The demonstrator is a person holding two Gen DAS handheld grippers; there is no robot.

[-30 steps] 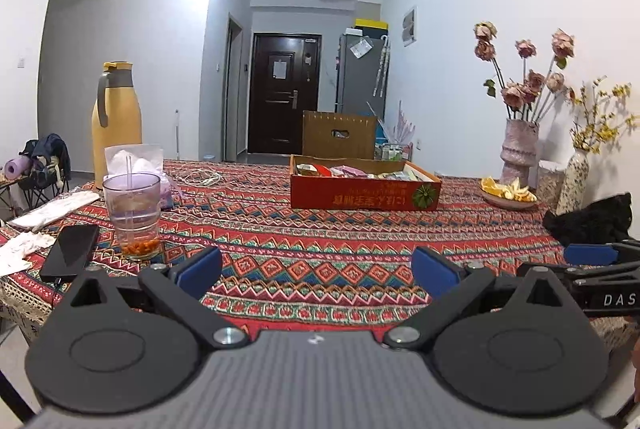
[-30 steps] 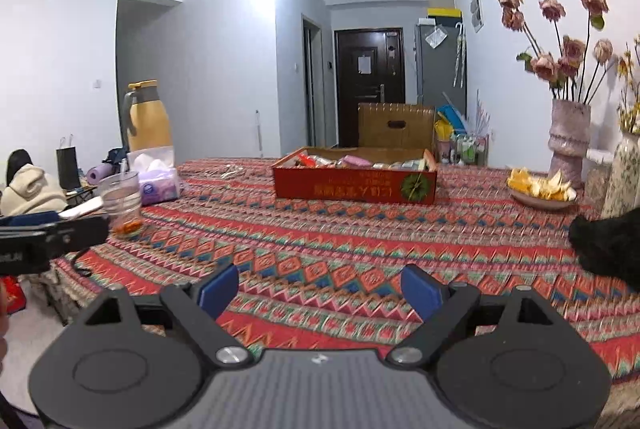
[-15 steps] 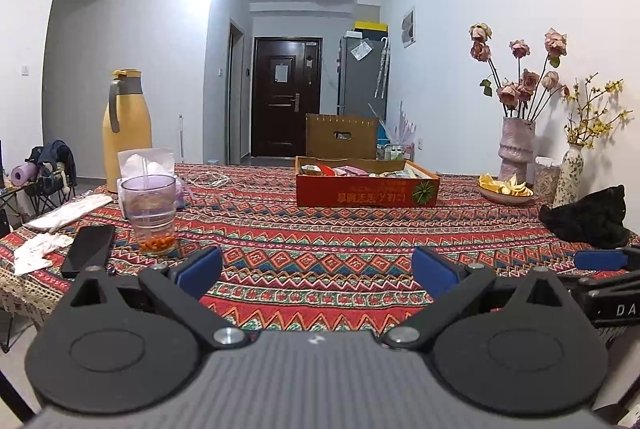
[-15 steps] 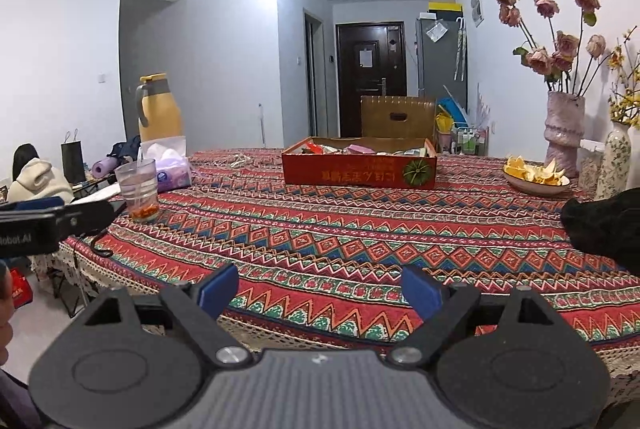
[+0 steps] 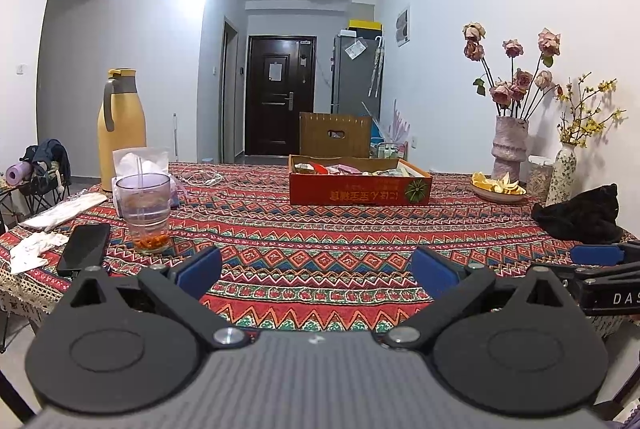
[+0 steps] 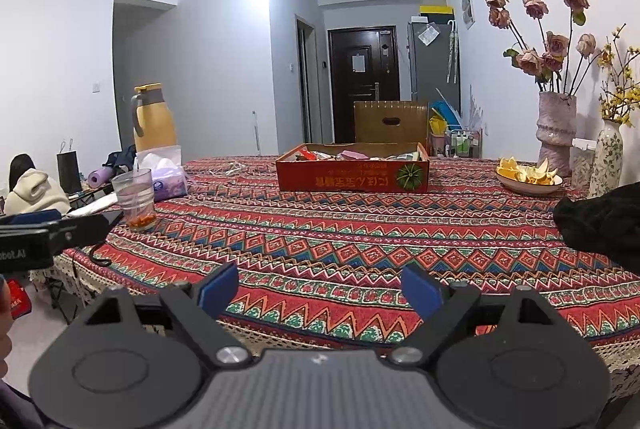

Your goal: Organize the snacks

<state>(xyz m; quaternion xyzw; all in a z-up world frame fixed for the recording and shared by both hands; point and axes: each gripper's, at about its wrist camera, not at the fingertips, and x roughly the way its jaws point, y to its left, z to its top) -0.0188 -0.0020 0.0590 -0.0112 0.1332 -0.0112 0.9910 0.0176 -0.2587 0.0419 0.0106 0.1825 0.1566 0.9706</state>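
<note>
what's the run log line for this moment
stage: approach | left gripper: jaws open, empty | right gripper: jaws open, empty | snack box: far across table, untouched

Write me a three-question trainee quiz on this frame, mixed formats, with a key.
1. True or false: the left hand-held gripper is shut on a snack.
2. The snacks lie in: A) the red box; B) the fruit dish; C) the clear cup.
3. Fill in: the phone lies on the tablecloth just in front of the ____.

Key: 1 false, both it and the right hand-held gripper stand open and empty; 2 A; 3 clear cup.
</note>
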